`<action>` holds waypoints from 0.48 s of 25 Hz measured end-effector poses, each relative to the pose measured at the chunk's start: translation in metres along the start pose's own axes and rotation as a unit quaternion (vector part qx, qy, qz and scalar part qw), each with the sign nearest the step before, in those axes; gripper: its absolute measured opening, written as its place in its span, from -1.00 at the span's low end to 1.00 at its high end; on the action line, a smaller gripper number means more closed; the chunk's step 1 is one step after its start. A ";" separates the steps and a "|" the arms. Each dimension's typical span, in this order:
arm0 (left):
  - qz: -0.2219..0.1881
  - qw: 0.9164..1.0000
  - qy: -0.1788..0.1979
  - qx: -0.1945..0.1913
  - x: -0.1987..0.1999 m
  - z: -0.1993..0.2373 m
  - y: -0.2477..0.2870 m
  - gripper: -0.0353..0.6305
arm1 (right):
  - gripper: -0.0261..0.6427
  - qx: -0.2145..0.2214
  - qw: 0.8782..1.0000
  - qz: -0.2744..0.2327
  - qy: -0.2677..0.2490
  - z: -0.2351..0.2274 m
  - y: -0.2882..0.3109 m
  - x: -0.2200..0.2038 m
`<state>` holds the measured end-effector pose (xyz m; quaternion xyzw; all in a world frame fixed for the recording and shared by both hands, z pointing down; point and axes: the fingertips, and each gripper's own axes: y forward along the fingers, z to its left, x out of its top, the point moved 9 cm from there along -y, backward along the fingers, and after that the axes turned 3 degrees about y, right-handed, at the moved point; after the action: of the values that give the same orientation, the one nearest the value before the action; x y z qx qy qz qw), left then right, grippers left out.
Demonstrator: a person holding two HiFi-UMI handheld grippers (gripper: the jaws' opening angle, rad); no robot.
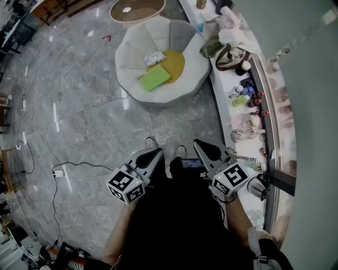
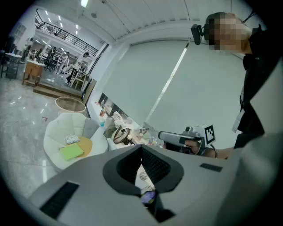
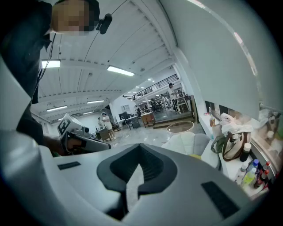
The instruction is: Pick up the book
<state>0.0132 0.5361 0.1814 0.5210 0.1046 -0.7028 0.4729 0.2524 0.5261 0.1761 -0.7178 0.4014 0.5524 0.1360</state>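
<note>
A green book (image 1: pixel 155 78) lies flat on the seat of a white armchair (image 1: pixel 132 58), partly over a yellow cushion (image 1: pixel 176 62), with a small white booklet (image 1: pixel 155 58) beside it. The left gripper view shows the green book (image 2: pixel 71 152) far off at lower left. My left gripper (image 1: pixel 157 153) and right gripper (image 1: pixel 198 144) are held close to the person's body, well short of the chair. Both are shut with nothing between the pads. In the left gripper view my left gripper (image 2: pixel 141 149) points toward the counter; my right gripper (image 3: pixel 140 150) points past the armchair (image 3: pixel 190 143).
A long white counter (image 1: pixel 224 84) runs along the right with bottles (image 1: pixel 248 97), a handbag (image 1: pixel 231 57) and clutter. A round table (image 1: pixel 137 9) stands beyond the chair. Cables and a power strip (image 1: pixel 58 172) lie on the grey marble floor at left. People stand far back.
</note>
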 end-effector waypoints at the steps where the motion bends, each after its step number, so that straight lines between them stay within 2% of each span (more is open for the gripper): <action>1: 0.001 1.000 -0.001 0.000 -0.002 -0.001 0.000 -0.85 | -0.88 0.001 1.000 0.000 0.002 0.000 -0.001 -0.001; 7: 0.004 1.000 -0.006 0.001 -0.010 -0.006 -0.002 -0.85 | -0.88 0.011 0.999 -0.011 0.033 -0.002 -0.008 -0.007; 12: 0.003 1.000 -0.005 0.004 -0.011 -0.009 -0.002 -0.85 | -0.88 0.009 0.999 -0.014 0.039 -0.002 -0.011 -0.009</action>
<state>0.0174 0.5490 0.1857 0.5193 0.0977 -0.7046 0.4737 0.2613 0.5350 0.1821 -0.7427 0.4016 0.5186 0.1346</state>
